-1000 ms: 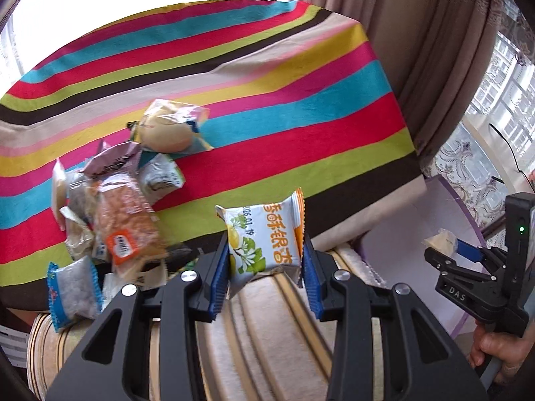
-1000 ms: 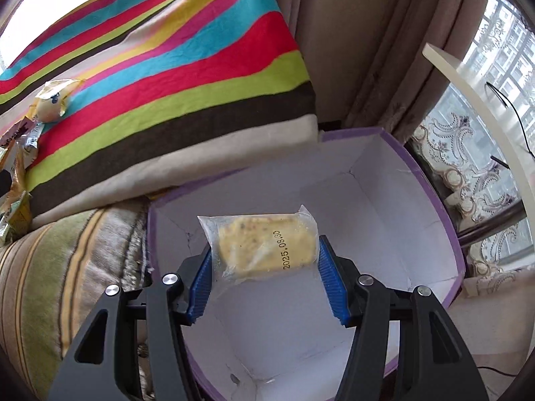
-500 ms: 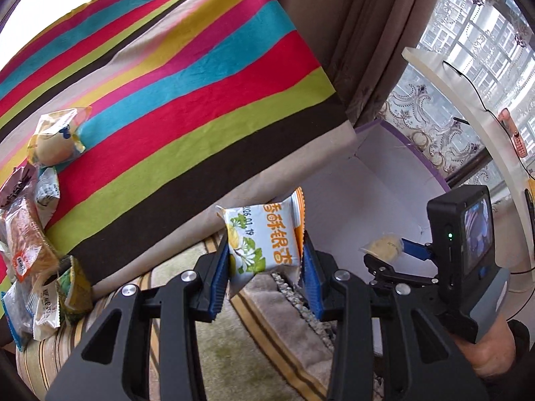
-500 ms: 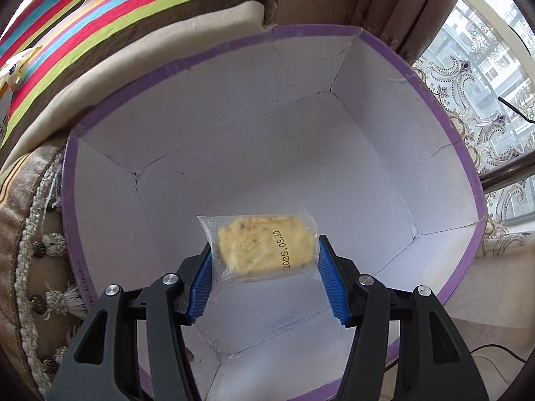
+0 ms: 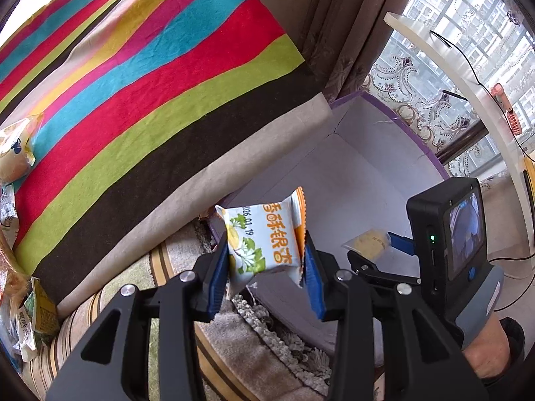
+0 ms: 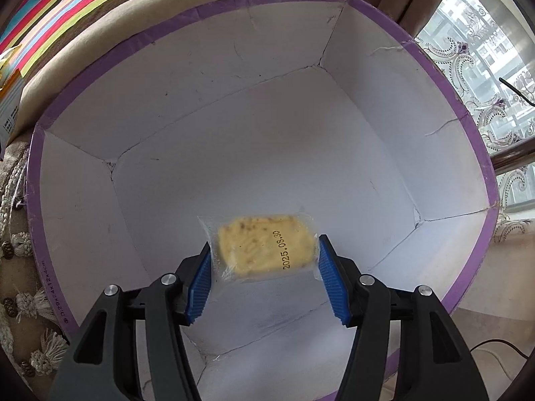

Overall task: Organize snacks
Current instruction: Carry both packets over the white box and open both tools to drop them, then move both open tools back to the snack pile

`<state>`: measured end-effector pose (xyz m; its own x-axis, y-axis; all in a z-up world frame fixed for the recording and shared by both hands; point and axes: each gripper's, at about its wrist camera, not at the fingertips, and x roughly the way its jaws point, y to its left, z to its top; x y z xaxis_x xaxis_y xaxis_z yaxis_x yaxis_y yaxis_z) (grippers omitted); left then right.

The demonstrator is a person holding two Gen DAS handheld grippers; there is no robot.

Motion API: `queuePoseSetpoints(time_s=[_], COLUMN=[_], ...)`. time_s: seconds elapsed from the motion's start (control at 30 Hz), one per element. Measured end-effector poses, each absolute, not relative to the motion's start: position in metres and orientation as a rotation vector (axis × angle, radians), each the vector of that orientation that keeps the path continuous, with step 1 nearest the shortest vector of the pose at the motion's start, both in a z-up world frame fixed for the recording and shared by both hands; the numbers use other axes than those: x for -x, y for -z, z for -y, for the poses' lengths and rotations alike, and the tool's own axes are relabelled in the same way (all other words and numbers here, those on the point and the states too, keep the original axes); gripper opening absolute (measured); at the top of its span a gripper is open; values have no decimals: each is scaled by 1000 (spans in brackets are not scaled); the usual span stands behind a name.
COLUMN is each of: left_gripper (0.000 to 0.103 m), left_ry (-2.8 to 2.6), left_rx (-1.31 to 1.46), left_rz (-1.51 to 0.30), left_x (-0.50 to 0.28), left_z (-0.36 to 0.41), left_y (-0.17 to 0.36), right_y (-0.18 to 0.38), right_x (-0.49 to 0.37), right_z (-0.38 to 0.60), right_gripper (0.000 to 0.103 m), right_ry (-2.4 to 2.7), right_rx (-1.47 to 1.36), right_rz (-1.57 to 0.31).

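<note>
Clear-wrapped yellow cake (image 6: pixel 264 245), long axis spanning the pads, hung grasped in the right gripper (image 6: pixel 264 260) directly above the white purple-rimmed cardboard box (image 6: pixel 200 3). Left gripper (image 5: pixel 267 264), its jaws just loosening, held the white-and-orange snack packet (image 5: pixel 264 237) at the rim, farther out.

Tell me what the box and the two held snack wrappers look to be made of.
Box: likely paperboard, matte white inside, purple rim; creased, cracked corners. Yellow cake's wrapper: clear, glossy plastic film; contents show through. Printed packet: opaque film, probably plastic, slight sheen; crimped, serrated end seal.
</note>
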<state>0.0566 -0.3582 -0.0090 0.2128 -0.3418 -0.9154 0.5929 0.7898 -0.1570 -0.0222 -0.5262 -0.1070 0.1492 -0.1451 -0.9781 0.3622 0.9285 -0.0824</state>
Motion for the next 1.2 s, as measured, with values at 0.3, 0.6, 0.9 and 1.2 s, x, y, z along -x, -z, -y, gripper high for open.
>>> queuePoseSetpoints(time_s=[0.3,0.6,0.9,1.2], left_gripper=[68,71,71,71], left_ry=[658,628,572,487], left_rx=[-223,-207,-169,-80], left_rz=[-1194,-1171,-1136,-1103], left_x=[-58,-56,-56,-59], left_z=[361,349,315,264], left_y=[10,2,-6,-17], right_y=[100,78,51,23], right_x=[19,16,8,-10], right_z=[526,521,490,470], right_gripper=[70,76,78,82], right_ry=[388,375,338,293], right_rx=[-149,-114,-82,-31], right_rz=[-1348,-1318,-1269,-1214])
